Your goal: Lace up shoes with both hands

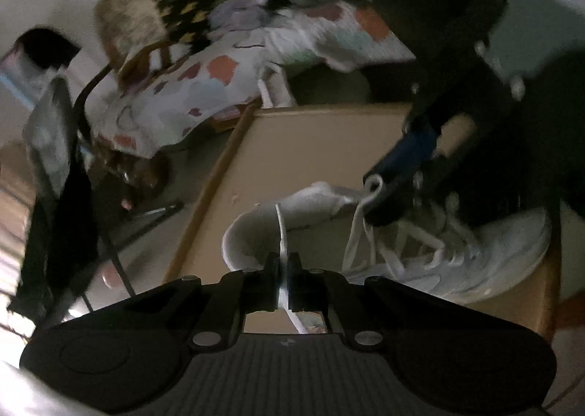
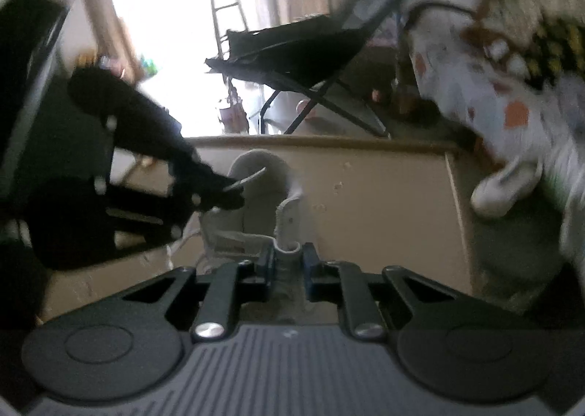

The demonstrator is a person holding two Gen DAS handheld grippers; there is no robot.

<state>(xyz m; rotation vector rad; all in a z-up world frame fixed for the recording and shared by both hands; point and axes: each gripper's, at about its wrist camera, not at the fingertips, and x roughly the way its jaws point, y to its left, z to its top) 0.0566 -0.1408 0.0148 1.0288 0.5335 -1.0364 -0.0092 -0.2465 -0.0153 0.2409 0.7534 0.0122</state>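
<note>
Our left gripper (image 1: 282, 271) has its fingers pressed together on a flat white lace (image 1: 280, 229), which runs up from the pads toward the heel of the white sneaker (image 1: 486, 255). Our right gripper (image 2: 289, 257) has its blue-padded fingers (image 2: 310, 262) close together around a looped bit of the other lace end (image 1: 373, 185); the left wrist view shows that loop poking out at its tip above the shoe's tongue, and the pads seem to pinch it, though blur keeps us from being sure. The sneaker lies on a tan cardboard surface (image 1: 314, 145), toe toward the right in the left view, its crossed lacing slack over the eyelets. Beyond the cardboard's edge we see a patterned cloth (image 1: 204, 87) heaped over furniture, and a dark folding chair (image 2: 292, 46) stands against a bright doorway. Both views are smeared by motion.
</note>
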